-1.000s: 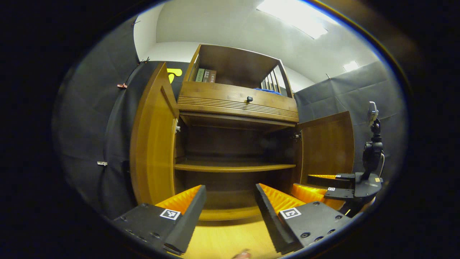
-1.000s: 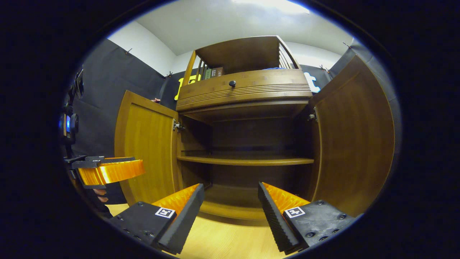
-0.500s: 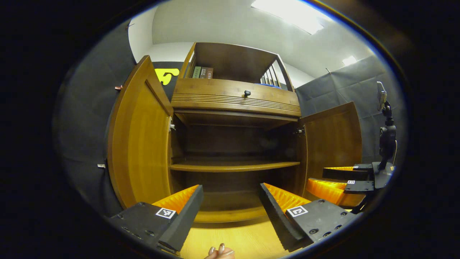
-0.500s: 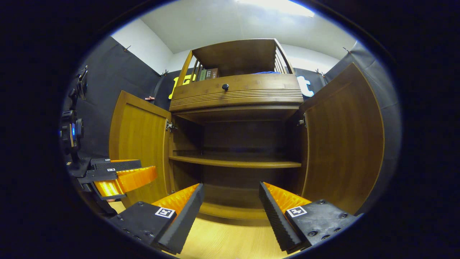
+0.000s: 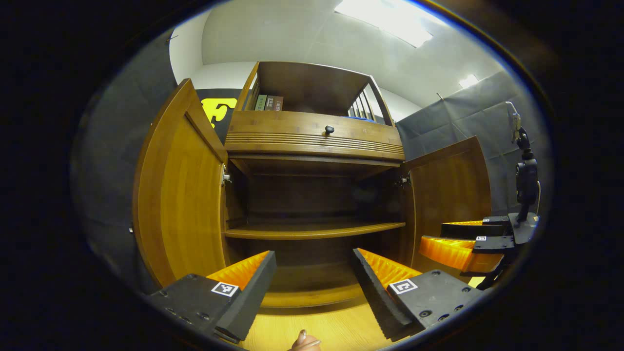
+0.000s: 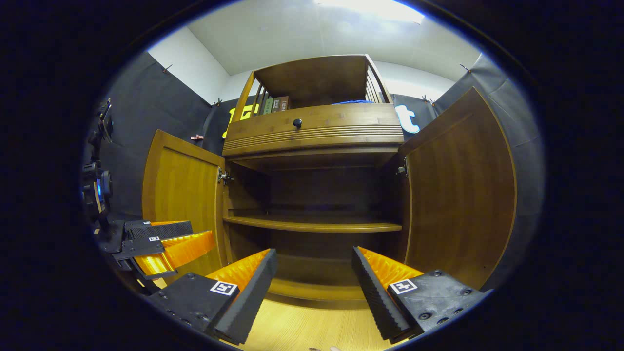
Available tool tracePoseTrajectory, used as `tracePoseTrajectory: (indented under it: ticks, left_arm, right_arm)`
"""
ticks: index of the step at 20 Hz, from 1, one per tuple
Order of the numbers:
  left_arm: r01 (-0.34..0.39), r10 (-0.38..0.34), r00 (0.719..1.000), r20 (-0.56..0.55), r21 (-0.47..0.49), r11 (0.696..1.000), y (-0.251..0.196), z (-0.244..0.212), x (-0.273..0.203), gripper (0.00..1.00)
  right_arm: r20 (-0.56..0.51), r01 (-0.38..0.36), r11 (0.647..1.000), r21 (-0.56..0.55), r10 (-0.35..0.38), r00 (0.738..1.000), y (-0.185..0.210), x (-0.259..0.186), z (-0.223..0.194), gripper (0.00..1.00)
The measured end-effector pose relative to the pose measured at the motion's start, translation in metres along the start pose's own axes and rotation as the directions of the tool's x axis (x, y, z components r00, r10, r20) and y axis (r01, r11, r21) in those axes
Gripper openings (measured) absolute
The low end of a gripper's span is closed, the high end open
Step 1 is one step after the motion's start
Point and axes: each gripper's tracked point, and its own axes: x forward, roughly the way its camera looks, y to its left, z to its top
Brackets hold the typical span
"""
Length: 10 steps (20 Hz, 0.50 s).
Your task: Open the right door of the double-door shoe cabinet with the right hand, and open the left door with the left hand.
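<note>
In the left gripper view the left gripper [image 5: 312, 280] hangs spread and empty before the cabinet, left door [image 5: 180, 195] swung wide; in the right gripper view the right gripper [image 6: 314, 280] gapes empty, right door [image 6: 463, 195] open; a careless sweep could knock either door shut

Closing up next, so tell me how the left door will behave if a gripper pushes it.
The left door looks like a rigid wooden panel, so it probably won't flex. It hangs on a metal hinge, so a push likely swings it rather than slides it.
</note>
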Motion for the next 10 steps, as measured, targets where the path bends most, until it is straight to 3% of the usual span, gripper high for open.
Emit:
tracePoseTrajectory:
  ticks: [10]
  left_arm:
    - [0.02,-0.021,0.999,-0.025,-0.018,1.0,-0.006,-0.013,0.018,0.96]
  right_arm:
    - [0.013,0.032,0.999,-0.007,-0.032,0.999,-0.013,0.003,0.005,0.97]
